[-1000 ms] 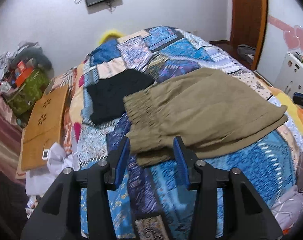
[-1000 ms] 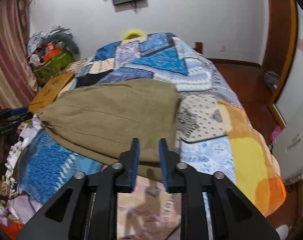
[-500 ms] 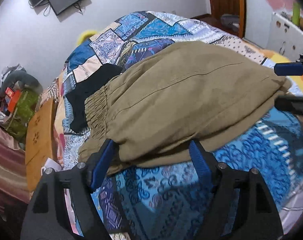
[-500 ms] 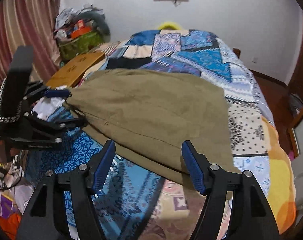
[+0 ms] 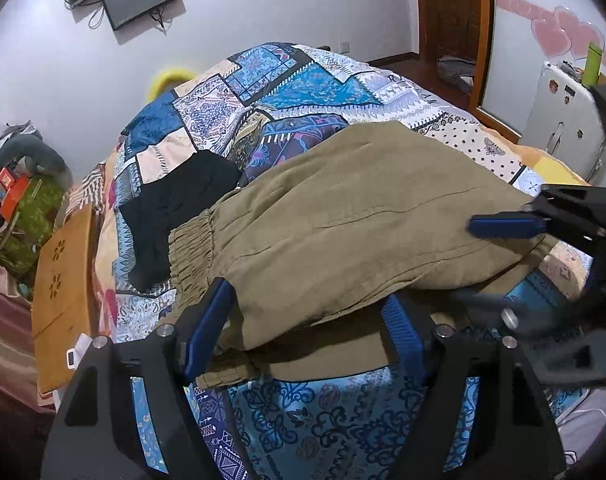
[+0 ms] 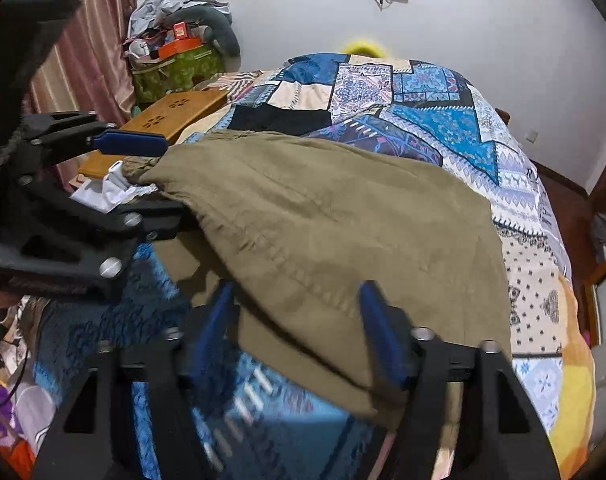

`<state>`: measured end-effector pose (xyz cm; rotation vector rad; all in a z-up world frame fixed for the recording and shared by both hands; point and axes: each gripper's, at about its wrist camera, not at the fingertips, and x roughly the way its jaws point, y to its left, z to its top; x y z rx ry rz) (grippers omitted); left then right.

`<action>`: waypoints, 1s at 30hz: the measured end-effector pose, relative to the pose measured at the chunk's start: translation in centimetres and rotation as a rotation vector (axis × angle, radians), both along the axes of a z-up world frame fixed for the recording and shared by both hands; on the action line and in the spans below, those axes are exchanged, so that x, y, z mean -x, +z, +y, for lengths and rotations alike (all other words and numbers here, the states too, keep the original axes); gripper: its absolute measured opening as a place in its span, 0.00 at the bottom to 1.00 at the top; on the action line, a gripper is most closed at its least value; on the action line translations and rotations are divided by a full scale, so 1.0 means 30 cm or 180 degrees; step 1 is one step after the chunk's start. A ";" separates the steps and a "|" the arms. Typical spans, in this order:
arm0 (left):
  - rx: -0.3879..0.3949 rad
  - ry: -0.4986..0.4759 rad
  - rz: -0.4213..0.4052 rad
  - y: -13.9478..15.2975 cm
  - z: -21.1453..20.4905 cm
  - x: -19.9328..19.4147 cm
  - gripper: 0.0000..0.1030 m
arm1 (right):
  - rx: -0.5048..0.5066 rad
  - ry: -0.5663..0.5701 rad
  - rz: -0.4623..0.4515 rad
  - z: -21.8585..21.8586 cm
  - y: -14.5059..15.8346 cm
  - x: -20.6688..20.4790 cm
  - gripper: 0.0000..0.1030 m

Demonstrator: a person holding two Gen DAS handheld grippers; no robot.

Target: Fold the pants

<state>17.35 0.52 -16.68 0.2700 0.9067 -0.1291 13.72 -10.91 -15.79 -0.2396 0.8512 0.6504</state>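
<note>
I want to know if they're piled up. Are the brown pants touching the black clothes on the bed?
Touching. In the left wrist view the khaki pants' elastic waistband lies against the edge of the black garment, with no quilt showing between.

pants (image 5: pixel 343 224): 1 | claws: 2 | black garment (image 5: pixel 175 208): 1, perhaps

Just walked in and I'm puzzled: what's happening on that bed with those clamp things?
A person is folding a pair of olive pants on the patchwork bedspread, using two tools. The left hand-held gripper and the right hand-held gripper are both open, each straddling the pants' near edge. A black garment lies beside the waistband.
</note>
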 end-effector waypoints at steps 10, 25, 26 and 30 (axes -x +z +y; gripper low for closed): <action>-0.0145 -0.0021 -0.0028 -0.050 -0.007 0.039 0.23 | -0.0153 0.0163 -0.0040 -0.016 0.049 0.029 0.10; 0.0307 -0.0025 0.0301 -0.057 0.037 0.153 0.42 | -0.0372 0.0078 0.0318 -0.078 0.033 0.113 0.17; 0.0351 -0.0014 0.0291 -0.047 0.044 0.161 0.43 | -0.0382 0.0077 0.0274 -0.088 0.048 0.123 0.17; 0.0437 0.0175 0.0101 0.021 0.086 0.171 0.49 | -0.0484 -0.0041 0.0108 -0.135 0.113 0.122 0.22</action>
